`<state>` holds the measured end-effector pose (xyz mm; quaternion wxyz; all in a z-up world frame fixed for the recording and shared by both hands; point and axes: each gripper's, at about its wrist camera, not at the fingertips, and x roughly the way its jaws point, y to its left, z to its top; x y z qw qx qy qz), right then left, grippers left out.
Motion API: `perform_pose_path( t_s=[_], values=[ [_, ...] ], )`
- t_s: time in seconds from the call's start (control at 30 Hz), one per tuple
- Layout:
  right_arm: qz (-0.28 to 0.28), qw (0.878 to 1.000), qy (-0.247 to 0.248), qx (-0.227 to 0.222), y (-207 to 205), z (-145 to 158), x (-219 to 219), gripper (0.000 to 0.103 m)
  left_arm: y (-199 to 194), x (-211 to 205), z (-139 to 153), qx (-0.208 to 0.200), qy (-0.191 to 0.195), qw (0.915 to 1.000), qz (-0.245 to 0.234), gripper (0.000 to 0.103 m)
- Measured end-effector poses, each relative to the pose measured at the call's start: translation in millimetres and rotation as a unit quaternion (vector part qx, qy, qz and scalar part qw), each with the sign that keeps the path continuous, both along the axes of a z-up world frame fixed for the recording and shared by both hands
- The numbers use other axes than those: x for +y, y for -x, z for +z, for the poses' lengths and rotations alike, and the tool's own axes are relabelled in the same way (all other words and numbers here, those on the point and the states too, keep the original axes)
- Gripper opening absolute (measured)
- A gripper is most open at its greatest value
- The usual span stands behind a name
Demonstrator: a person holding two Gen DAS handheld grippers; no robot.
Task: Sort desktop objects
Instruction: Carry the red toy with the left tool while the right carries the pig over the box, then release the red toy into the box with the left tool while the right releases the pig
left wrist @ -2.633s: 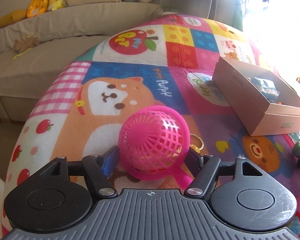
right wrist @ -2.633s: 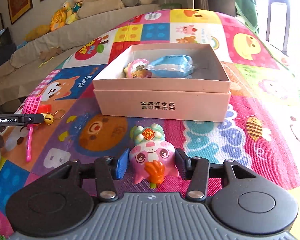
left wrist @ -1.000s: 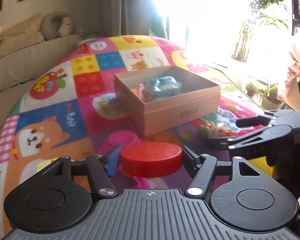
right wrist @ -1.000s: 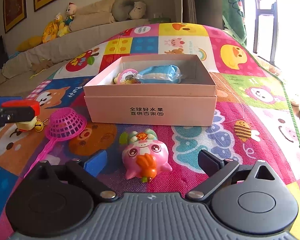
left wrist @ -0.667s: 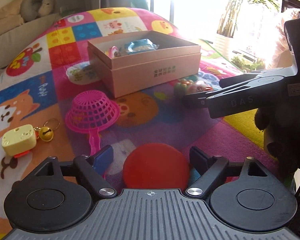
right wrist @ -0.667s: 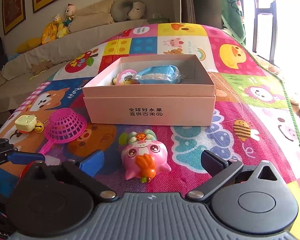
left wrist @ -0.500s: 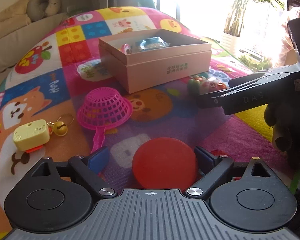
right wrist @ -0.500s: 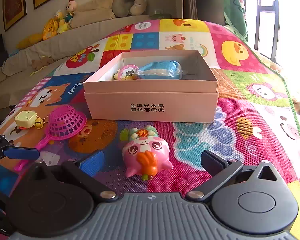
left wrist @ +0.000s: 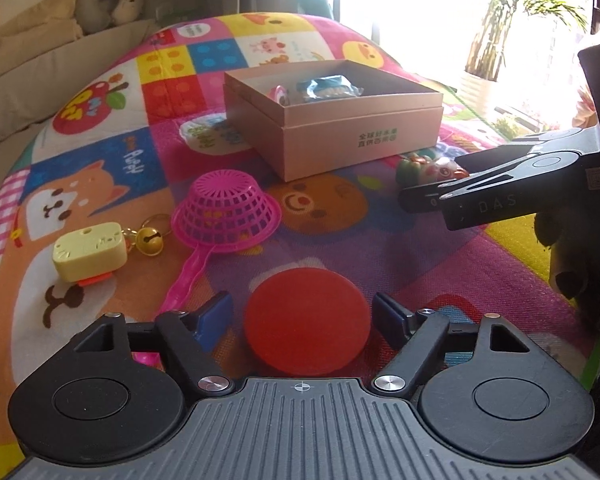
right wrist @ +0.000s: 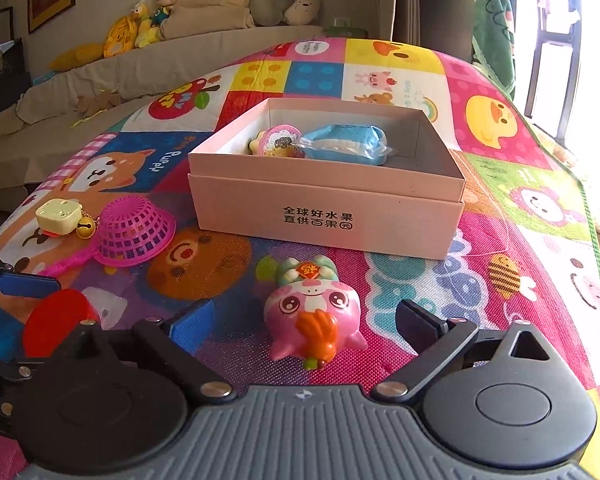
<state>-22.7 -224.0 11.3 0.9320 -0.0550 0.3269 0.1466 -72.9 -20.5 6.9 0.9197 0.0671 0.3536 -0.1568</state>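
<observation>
My left gripper point(left wrist: 302, 312) is open, its jaws apart on either side of a red disc point(left wrist: 306, 322) that lies flat on the mat; the disc also shows in the right wrist view point(right wrist: 58, 320). My right gripper point(right wrist: 304, 322) is open around a pink pig toy point(right wrist: 312, 314) on the mat, not touching it. A pink open box point(right wrist: 328, 208) behind it holds a blue packet point(right wrist: 344, 144) and a round pink toy point(right wrist: 280, 142). A pink strainer point(left wrist: 228, 208) and a yellow keychain block with a bell point(left wrist: 90, 250) lie left of the box.
A colourful play mat point(right wrist: 520, 208) covers the surface. A sofa with plush toys point(right wrist: 148, 20) stands behind. The mat's right edge point(right wrist: 596, 240) drops off toward a bright window. My right gripper shows at the right of the left wrist view point(left wrist: 500, 196).
My left gripper carried the red disc down to the mat and opened, letting it go. My right gripper opened off the pig toy and stays around it.
</observation>
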Motion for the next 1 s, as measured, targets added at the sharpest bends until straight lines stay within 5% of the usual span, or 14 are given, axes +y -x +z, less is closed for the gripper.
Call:
perform_pose_path(
  t_s=[0.2, 0.33, 0.53, 0.63, 0.73, 0.87, 1.0],
  values=[
    [0.008, 0.999, -0.002, 0.04, -11, 5, 1, 0.049, 3, -4, 5, -0.002, -0.002, 1.0, -0.002, 0.069],
    [0.033, 0.999, -0.023, 0.027, 6, 39, -11, 0.048, 0, -7, 30, -0.025, 0.016, 0.9995, -0.011, 0.069],
    [0.034, 0.992, -0.073, -0.094, 28, 148, -48, 0.048, -33, -31, 89, -0.128, 0.011, 0.9913, -0.031, 0.069],
    [0.014, 0.988, -0.072, -0.138, 22, 179, -59, 0.048, -67, -49, 106, -0.162, 0.003, 0.9863, -0.027, 0.069],
    [-0.005, 0.987, -0.07, -0.146, 7, 185, -65, 0.048, -107, -63, 110, -0.179, 0.011, 0.9838, -0.006, 0.07],
    [-0.013, 0.991, -0.068, -0.114, -20, 177, -64, 0.048, -150, -58, 100, -0.133, 0.051, 0.9888, 0.044, 0.079],
    [-0.038, 0.993, -0.052, -0.095, -43, 162, -68, 0.048, -132, -29, 82, -0.122, 0.053, 0.9892, 0.063, 0.094]
  ],
)
